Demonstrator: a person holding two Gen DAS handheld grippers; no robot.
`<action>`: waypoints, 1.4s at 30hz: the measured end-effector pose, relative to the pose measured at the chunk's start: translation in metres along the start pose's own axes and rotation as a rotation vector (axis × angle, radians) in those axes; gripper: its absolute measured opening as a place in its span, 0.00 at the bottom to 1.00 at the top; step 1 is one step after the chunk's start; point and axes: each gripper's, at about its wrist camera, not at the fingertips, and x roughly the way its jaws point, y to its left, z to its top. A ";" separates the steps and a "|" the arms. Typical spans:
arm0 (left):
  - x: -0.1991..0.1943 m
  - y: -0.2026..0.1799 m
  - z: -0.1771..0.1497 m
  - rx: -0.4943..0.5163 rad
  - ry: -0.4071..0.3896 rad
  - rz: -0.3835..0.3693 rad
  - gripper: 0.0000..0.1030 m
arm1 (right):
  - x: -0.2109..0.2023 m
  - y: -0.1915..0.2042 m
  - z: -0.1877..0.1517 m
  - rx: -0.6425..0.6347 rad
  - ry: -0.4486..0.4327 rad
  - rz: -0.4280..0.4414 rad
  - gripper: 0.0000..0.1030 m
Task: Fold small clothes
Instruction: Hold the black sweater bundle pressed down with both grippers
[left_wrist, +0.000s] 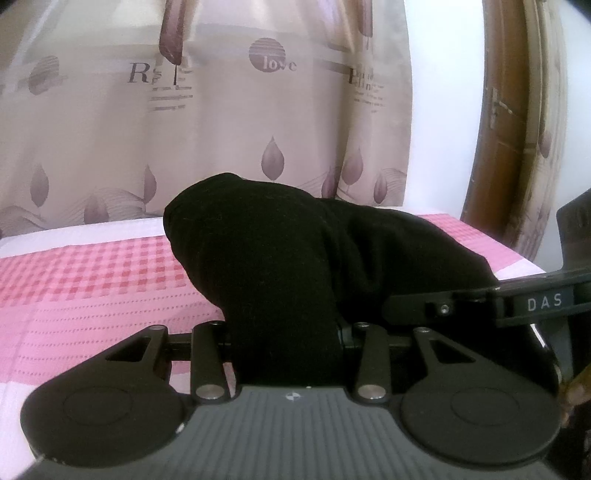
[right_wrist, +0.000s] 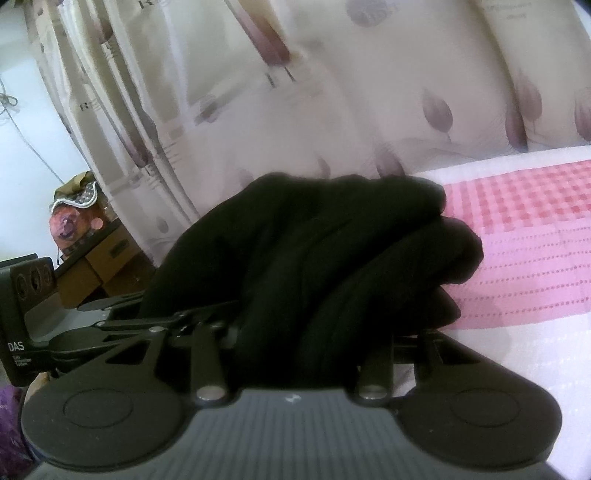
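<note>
Fingers (left_wrist: 288, 332) of both grippers are pinched on the black garment (left_wrist: 295, 251), which is held bunched above the pink checked bed cover (left_wrist: 92, 280); mid-fold, a level lay-down is called for.

A printed curtain (left_wrist: 207, 122) hangs behind the pink checked cover (left_wrist: 92, 280) — a brown door (left_wrist: 517, 129) right, cardboard boxes (right_wrist: 99, 273) left.

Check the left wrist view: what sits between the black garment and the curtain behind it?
Only the bed's pink checked cover and its white edge, in the left wrist view. The black garment bunches out of the left gripper, short of the curtain.
</note>
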 end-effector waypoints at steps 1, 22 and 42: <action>-0.002 0.000 -0.001 -0.001 0.000 0.001 0.40 | -0.001 0.002 -0.002 -0.001 0.001 0.000 0.42; -0.023 0.002 -0.026 -0.006 0.032 0.016 0.40 | -0.001 0.019 -0.032 -0.006 0.030 -0.002 0.42; -0.012 0.010 -0.041 -0.027 0.072 0.018 0.40 | 0.013 0.013 -0.038 0.007 0.066 -0.014 0.42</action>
